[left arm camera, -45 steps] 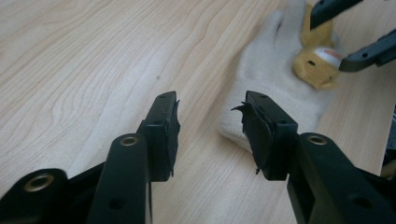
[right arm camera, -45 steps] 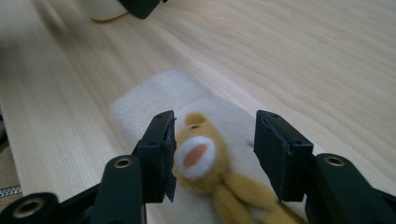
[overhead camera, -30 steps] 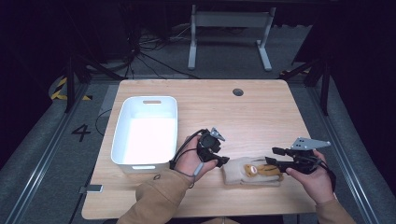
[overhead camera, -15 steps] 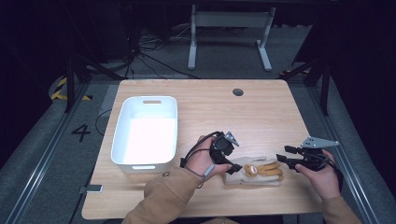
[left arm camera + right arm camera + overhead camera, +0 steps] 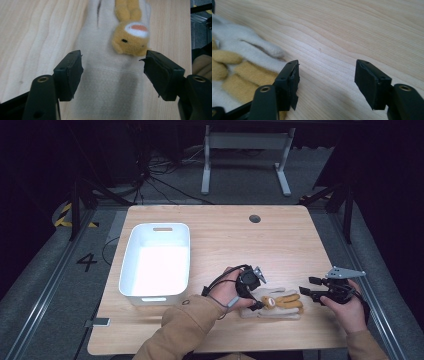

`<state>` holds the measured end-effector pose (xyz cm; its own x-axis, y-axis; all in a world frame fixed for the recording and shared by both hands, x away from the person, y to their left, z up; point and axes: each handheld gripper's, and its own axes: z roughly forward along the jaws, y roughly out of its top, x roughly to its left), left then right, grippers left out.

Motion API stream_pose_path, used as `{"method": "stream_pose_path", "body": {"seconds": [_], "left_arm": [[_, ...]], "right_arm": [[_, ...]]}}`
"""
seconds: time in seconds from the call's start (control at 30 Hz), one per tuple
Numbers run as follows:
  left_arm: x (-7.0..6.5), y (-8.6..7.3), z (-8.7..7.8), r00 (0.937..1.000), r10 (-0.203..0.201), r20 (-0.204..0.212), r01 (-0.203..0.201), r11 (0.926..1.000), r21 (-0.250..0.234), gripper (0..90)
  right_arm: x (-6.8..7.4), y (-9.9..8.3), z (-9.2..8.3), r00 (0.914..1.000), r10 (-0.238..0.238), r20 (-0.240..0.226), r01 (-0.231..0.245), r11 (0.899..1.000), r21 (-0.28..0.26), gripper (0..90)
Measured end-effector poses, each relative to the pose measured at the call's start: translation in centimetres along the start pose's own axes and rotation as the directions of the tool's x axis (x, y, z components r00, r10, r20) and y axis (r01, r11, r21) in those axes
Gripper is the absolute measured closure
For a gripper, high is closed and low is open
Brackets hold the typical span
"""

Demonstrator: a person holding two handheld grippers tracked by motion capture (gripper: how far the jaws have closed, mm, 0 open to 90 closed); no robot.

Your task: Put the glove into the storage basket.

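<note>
Cream fleece glove (image 5: 272, 304) with an orange animal figure (image 5: 131, 37) on it lies flat on the wooden surface (image 5: 225, 240), near its front edge, at four o'clock from the white bin (image 5: 156, 262); left tool (image 5: 252, 292) sits over the cuff end, jaws apart and just opened wider, fabric between them but unpressed (left gripper view); right tool (image 5: 312, 292) stands at the glove's three o'clock, jaws wide and likewise just opened, bare wood between them.

White bin (image 5: 156, 262) on wooden table (image 5: 280, 240)
</note>
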<state>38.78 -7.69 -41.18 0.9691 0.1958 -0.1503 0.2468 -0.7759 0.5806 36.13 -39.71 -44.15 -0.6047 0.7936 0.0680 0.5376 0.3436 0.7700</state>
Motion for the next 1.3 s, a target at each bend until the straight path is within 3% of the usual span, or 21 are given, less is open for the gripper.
{"method": "stream_pose_path", "body": {"seconds": [0.23,0.33,0.73,0.93,1.13,1.2,1.3], "left_arm": [[0.1,0.1,1.3,0.9999,-0.01,0.008,0.01,0.9992,0.039,24.9],[0.1,0.3,1.7,0.9998,0.015,0.011,-0.016,0.9989,0.043,24.1],[0.2,-1.0,3.5,0.9999,0.015,-0.002,-0.015,0.9987,-0.049,20.8],[0.3,-1.9,4.3,0.9999,0.008,0.012,-0.007,0.9983,-0.057,16.0],[0.1,-2.1,4.7,0.9992,0.039,-0.005,-0.039,0.9957,-0.083,13.7],[-0.1,-2.1,4.9,0.9967,0.077,-0.023,-0.079,0.9936,-0.081,12.1],[-0.4,-2.0,5.2,0.9941,0.101,-0.04,-0.103,0.9917,-0.076,8.5]], "right_arm": [[0.0,0.1,-0.2,1.0,0.007,-0.006,-0.007,1.0,-0.02,33.1],[-0.1,-0.1,0.1,0.9999,0.016,0.006,-0.016,1.0,0.0,32.2],[0.1,0.0,0.1,0.9999,0.011,-0.013,-0.011,1.0,-0.023,31.6],[0.1,0.0,0.1,0.9997,0.015,-0.018,-0.015,1.0,-0.026,31.6],[0.1,-0.1,0.2,0.9997,0.014,-0.022,-0.015,1.0,-0.022,31.4],[0.1,-0.1,0.2,0.9996,0.017,-0.021,-0.018,1.0,-0.022,31.4],[0.1,-0.1,0.3,0.9995,0.02,-0.024,-0.021,1.0,-0.023,31.4]]}}
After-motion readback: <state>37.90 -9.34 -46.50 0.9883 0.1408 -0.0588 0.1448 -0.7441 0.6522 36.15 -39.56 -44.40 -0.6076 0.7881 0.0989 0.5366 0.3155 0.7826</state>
